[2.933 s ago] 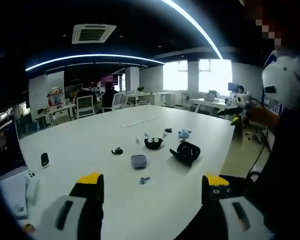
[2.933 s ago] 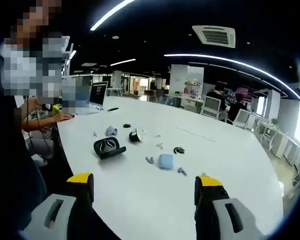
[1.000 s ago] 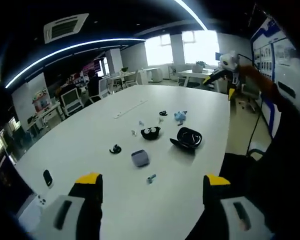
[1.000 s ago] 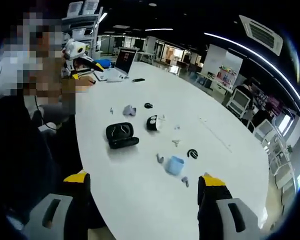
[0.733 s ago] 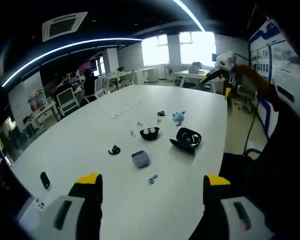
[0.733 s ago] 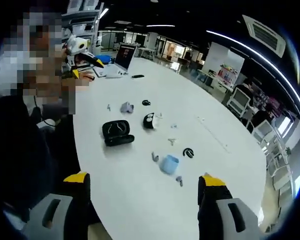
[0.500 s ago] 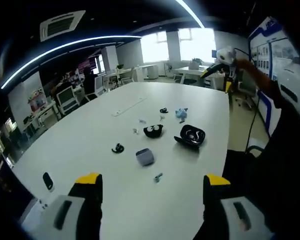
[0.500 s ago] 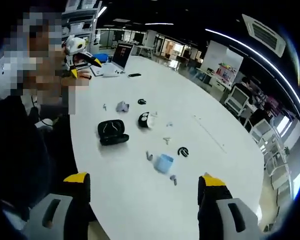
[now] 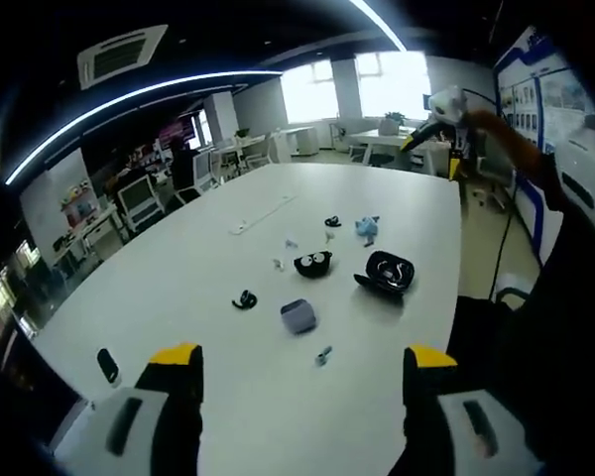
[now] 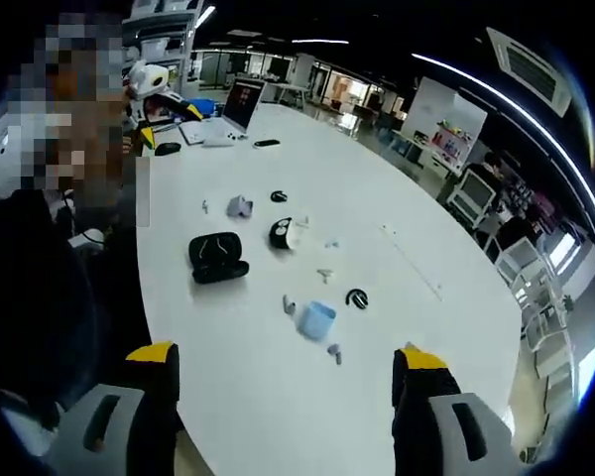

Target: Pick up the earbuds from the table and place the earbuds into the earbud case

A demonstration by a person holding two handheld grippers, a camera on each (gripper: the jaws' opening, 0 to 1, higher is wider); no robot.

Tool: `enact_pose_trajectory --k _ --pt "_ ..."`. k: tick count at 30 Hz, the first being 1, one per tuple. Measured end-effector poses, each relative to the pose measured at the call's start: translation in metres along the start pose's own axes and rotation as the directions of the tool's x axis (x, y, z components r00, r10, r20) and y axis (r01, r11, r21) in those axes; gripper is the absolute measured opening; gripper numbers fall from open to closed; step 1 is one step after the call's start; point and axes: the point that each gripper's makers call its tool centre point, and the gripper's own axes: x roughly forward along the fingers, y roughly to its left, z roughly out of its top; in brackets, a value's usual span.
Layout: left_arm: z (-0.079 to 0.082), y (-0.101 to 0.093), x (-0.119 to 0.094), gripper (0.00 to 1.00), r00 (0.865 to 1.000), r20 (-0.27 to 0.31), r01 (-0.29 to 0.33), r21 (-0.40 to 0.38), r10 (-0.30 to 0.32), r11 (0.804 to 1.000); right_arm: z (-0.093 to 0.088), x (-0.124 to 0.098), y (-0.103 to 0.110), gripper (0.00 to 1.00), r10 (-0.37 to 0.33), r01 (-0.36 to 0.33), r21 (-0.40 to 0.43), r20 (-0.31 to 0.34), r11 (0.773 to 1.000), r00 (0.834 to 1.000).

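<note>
On the white office desk (image 10: 278, 387), well ahead of both grippers, the light-blue earbud case (image 10: 315, 320) lay w/ one earbud (image 10: 289, 305) just beside it & another (image 10: 334, 352) near; both sets of fingers hung released, holding nothing, so the right gripper (image 10: 286, 382) would prob. do best to close in low on the nearer bud while the left gripper (image 9: 299, 372) steadied the case.

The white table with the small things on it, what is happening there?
A person holds both grippers above the table's near edge, jaws open and empty. A light blue earbud case lies closed, with loose earbuds beside it. An open black case lies further off. Nothing is picked up yet.
</note>
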Motion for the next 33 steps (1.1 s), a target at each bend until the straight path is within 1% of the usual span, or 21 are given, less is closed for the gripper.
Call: enact_pose_trajectory --k 2,7,13,15,19,24,27,30,32,33 --pt "0.001 -0.002 -0.001 0.83 1.000 -0.002 0.006 0.009 -0.006 1.000 0.000 -0.001 -0.001 0.86 0.003 -0.003 -0.004 -0.006 1.000 1.000" --pt "0.003 -0.010 0.000 0.83 0.999 -0.004 0.045 0.019 -0.045 0.999 -0.001 -0.005 -0.001 0.86 0.014 -0.015 -0.016 -0.022 1.000 1.000" --pt "0.008 -0.020 0.000 0.83 0.997 -0.001 0.077 0.035 -0.077 0.996 0.002 -0.010 0.001 0.86 0.014 -0.015 -0.016 -0.021 1.000 1.000" --pt "0.011 -0.027 0.000 0.83 0.995 0.002 0.104 0.042 -0.104 0.994 0.005 -0.011 0.005 0.86 0.020 -0.020 -0.011 -0.012 1.000 1.000" --pt "0.014 -0.038 0.002 0.83 0.990 0.001 0.143 0.052 -0.143 0.988 0.007 -0.012 0.013 0.86 0.034 -0.034 -0.031 -0.018 0.999 0.999" --pt "0.016 -0.046 0.001 0.83 0.987 0.003 0.162 0.063 -0.162 0.985 0.009 -0.012 0.018 0.86 0.049 -0.050 -0.047 -0.028 0.998 0.998" --pt "0.016 -0.044 0.001 0.83 0.989 0.002 0.148 0.066 -0.149 0.987 0.011 -0.013 0.017 0.86 0.045 -0.047 -0.048 -0.031 0.998 0.998" --pt "0.017 -0.037 -0.001 0.83 0.993 0.013 0.114 0.050 -0.115 0.992 0.015 -0.014 0.013 0.86 0.034 -0.035 -0.038 -0.028 0.999 0.999" --pt "0.015 -0.029 -0.002 0.83 0.997 0.006 0.082 0.047 -0.082 0.996 0.018 -0.015 0.012 0.86 0.030 -0.031 -0.032 -0.024 0.999 0.999" --pt "0.015 -0.028 -0.002 0.83 0.997 0.004 0.077 0.048 -0.077 0.996 0.019 -0.016 0.011 0.86 0.029 -0.030 -0.027 -0.022 0.999 0.999"
